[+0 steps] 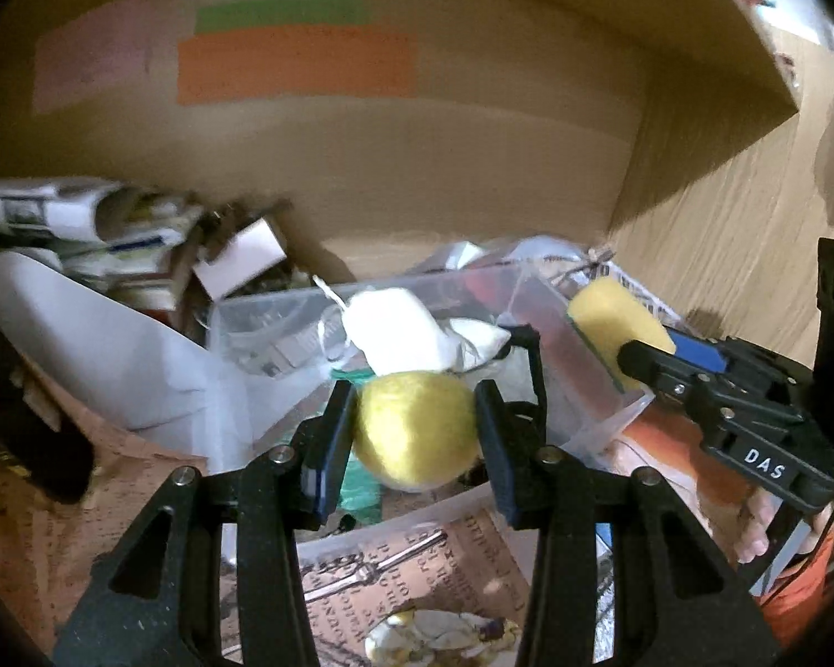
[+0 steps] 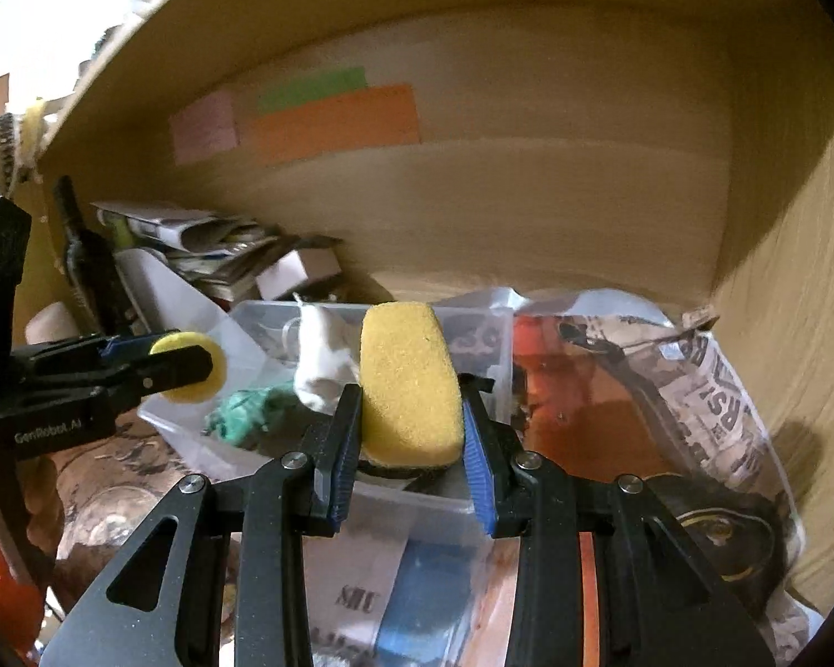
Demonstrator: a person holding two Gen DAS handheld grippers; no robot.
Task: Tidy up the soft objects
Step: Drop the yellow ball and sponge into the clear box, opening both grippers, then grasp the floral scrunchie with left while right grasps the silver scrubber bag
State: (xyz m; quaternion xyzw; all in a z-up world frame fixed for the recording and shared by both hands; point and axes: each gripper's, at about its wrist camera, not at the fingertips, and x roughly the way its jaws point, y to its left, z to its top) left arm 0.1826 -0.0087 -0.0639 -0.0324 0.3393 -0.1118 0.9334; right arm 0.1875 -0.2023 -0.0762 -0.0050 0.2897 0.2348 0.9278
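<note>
My left gripper [image 1: 417, 422] is shut on a yellow felt ball [image 1: 414, 433] and holds it over the near edge of a clear plastic bin [image 1: 283, 305]. My right gripper [image 2: 411, 444] is shut on a yellow sponge [image 2: 408, 378] above the same bin [image 2: 250, 328]. In the bin lie a white soft pouch [image 1: 400, 333], also in the right wrist view [image 2: 319, 361], and a green crumpled cloth [image 2: 244, 411]. The right gripper with the sponge [image 1: 611, 322] shows at the right of the left wrist view. The left gripper with the ball [image 2: 194, 367] shows at the left of the right wrist view.
The bin stands in a wooden shelf compartment with coloured paper notes [image 2: 333, 117] on its back wall. Folded papers and a small box [image 1: 239, 261] are piled at the back left. A newspaper-print bag [image 2: 695, 383] fills the right. Printed papers [image 1: 406, 572] lie in front.
</note>
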